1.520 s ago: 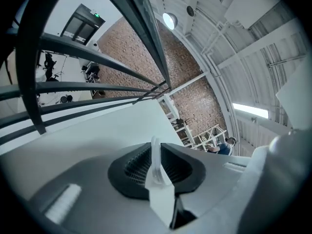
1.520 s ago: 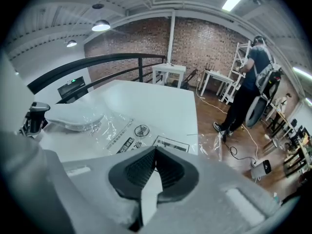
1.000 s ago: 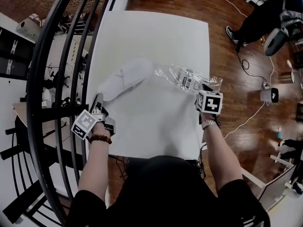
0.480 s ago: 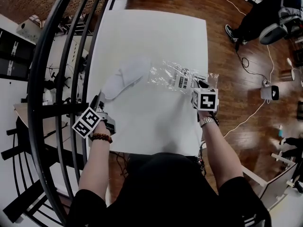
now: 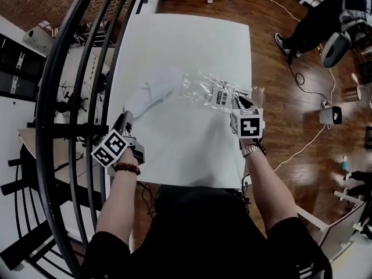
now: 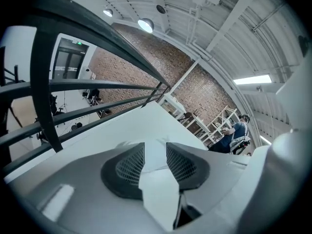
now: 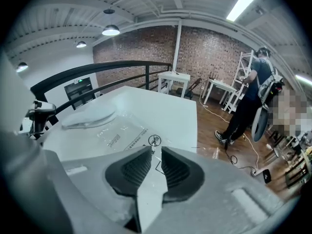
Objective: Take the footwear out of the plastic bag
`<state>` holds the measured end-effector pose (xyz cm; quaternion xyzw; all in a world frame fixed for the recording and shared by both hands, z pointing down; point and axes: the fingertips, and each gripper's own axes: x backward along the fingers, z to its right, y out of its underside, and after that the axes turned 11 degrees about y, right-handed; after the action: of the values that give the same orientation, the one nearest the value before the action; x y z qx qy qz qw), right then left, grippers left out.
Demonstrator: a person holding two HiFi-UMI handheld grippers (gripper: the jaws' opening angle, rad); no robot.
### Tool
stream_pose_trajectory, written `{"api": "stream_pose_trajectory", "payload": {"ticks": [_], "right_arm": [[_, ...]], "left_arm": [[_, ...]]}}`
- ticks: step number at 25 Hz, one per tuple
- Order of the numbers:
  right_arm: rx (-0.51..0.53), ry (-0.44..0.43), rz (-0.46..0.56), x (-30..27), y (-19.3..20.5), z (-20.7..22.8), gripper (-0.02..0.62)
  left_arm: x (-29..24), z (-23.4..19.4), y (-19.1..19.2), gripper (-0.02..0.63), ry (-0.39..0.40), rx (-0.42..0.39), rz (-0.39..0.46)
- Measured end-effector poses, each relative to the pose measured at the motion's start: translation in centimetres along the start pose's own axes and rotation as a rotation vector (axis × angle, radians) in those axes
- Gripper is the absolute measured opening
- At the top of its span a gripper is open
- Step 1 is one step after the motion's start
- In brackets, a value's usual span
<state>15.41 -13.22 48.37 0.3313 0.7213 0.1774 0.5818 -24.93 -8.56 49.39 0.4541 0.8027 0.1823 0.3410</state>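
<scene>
A white slipper (image 5: 152, 90) (image 7: 90, 117) lies on the white table (image 5: 186, 39), outside the clear printed plastic bag (image 5: 212, 92) (image 7: 122, 133), which lies flat to its right. My left gripper (image 5: 126, 120) (image 6: 156, 150) hovers just short of the slipper's near end. Its jaws have just been closing a little but stand open, with nothing pressed between them. My right gripper (image 5: 238, 102) (image 7: 156, 152) is at the bag's right end. Its jaws have just been opening, and the pads stand apart above the bag's edge without pinching it.
A black curved railing (image 5: 58, 97) runs close along the table's left side. The table's right edge drops to a wood floor with cables and a small white device (image 5: 330, 116). A seated person (image 5: 317, 22) is at the far right.
Both grippers have lifted slightly and rolled. The right one drifted left, and the bag slid a little left and settled flat. The slipper now lies free of the left gripper.
</scene>
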Motion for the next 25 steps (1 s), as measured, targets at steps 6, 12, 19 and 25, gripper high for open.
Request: {"api": "stream_pose_trajectory", "payload": {"ticks": [6,12,19,25], "right_arm": [[0.037,-0.082,0.045,1.5,0.8,-0.9,0.051],[0.079,-0.171,0.132,5.6,1.1,-1.8,0.014],[0.144,-0.257,0.231,9.6,1.5,-2.6,-0.008],[0.209,-0.311,0.339,13.6,2.0,-3.3,-0.008]], "left_arm": [[1.3,3.5,1.7,0.133,0.017,-0.040,0.019],[3.1,9.0,4.7,0.070,0.066,-0.139,0.023],[5.1,15.2,8.1,0.017,0.122,-0.247,0.008],[6.5,20.1,11.2,0.017,0.178,-0.349,-0.013]]}}
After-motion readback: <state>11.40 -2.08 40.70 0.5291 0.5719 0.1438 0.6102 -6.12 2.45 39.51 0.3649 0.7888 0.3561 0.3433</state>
